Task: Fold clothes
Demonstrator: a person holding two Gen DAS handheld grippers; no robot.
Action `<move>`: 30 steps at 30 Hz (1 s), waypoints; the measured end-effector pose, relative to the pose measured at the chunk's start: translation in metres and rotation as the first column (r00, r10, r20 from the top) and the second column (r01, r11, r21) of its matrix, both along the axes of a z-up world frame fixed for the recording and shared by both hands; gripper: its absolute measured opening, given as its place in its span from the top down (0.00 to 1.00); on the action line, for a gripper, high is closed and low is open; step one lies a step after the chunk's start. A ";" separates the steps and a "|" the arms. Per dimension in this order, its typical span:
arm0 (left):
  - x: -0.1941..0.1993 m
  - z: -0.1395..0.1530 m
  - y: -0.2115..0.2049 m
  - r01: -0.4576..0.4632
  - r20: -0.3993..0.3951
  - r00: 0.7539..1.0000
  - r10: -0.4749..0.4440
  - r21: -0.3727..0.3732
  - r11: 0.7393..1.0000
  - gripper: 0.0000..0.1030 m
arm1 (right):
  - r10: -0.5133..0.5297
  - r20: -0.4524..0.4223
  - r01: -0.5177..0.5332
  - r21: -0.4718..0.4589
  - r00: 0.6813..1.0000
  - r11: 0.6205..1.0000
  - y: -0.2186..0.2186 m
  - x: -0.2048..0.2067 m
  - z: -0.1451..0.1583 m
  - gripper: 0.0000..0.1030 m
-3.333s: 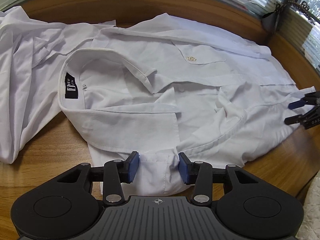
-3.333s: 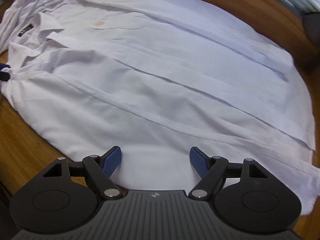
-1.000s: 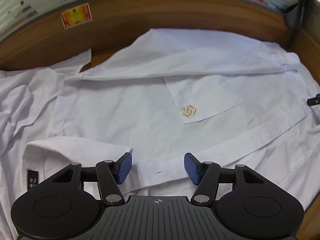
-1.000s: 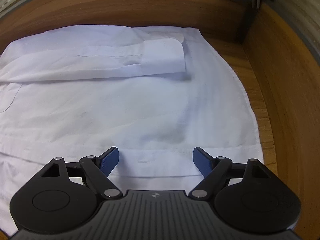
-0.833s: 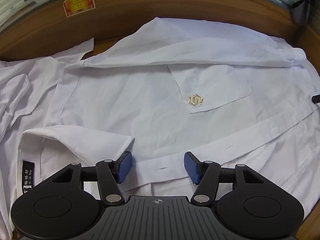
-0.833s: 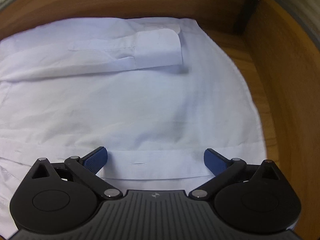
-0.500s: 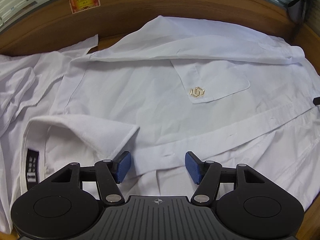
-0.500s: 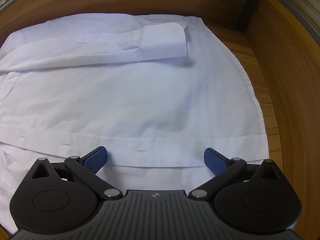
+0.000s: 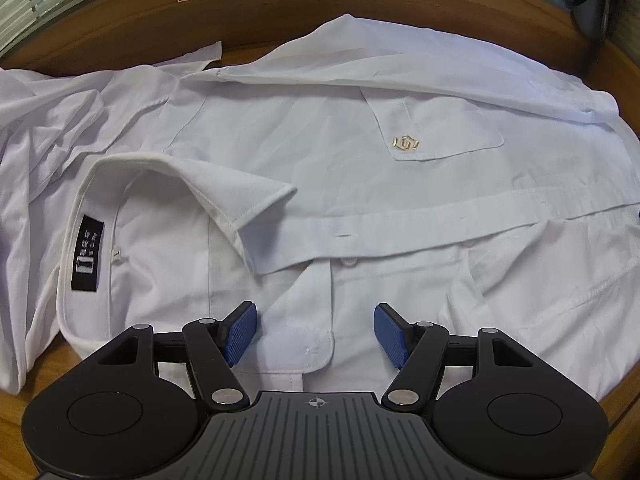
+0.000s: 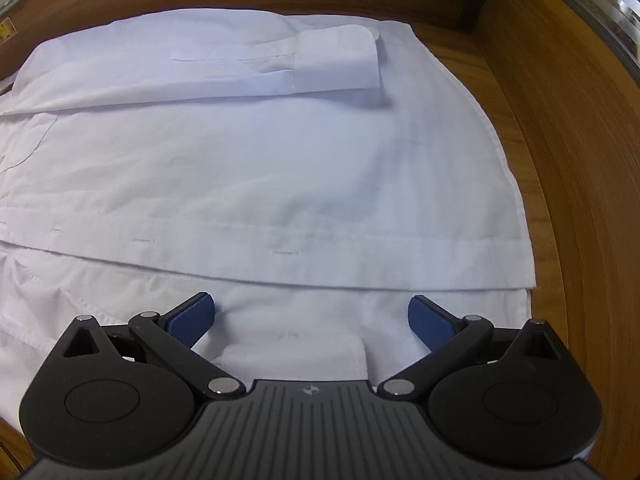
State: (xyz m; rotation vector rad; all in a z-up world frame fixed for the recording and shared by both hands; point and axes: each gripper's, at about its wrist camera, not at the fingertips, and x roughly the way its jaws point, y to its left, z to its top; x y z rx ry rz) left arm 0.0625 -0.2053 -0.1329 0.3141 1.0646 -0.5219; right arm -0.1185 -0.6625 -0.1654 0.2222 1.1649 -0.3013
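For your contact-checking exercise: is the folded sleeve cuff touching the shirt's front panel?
Touching. The right wrist view shows the sleeve cuff lying flat on the shirt front, with no table showing between them.

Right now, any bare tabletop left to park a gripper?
Bare wood only at the edges: a strip right of the shirt's hem, before the raised wooden border, and a band behind the shirt. Elsewhere the white shirt covers everything, bunched sleeve at left.

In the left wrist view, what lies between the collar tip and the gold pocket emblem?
Only plain white shirt front; nothing else between the collar tip and emblem.
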 end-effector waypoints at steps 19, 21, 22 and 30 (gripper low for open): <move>-0.004 0.015 -0.004 0.009 -0.017 1.000 -0.009 0.006 1.000 0.34 | -0.009 -0.020 0.009 0.007 1.000 1.000 -0.003 -0.025 0.001 0.00; 0.002 0.023 -0.006 0.015 -0.006 1.000 -0.015 -0.006 1.000 0.33 | -0.008 -0.022 0.008 0.008 1.000 1.000 -0.003 -0.024 0.000 0.00; 0.005 0.027 -0.006 0.018 0.000 1.000 -0.018 -0.013 1.000 0.33 | -0.007 -0.026 0.007 0.009 1.000 1.000 -0.004 -0.022 -0.001 0.00; 0.027 0.058 -0.012 0.040 0.047 0.998 -0.038 -0.060 0.997 0.35 | 0.090 0.011 -0.090 -0.011 0.996 0.996 -0.014 0.006 0.022 0.01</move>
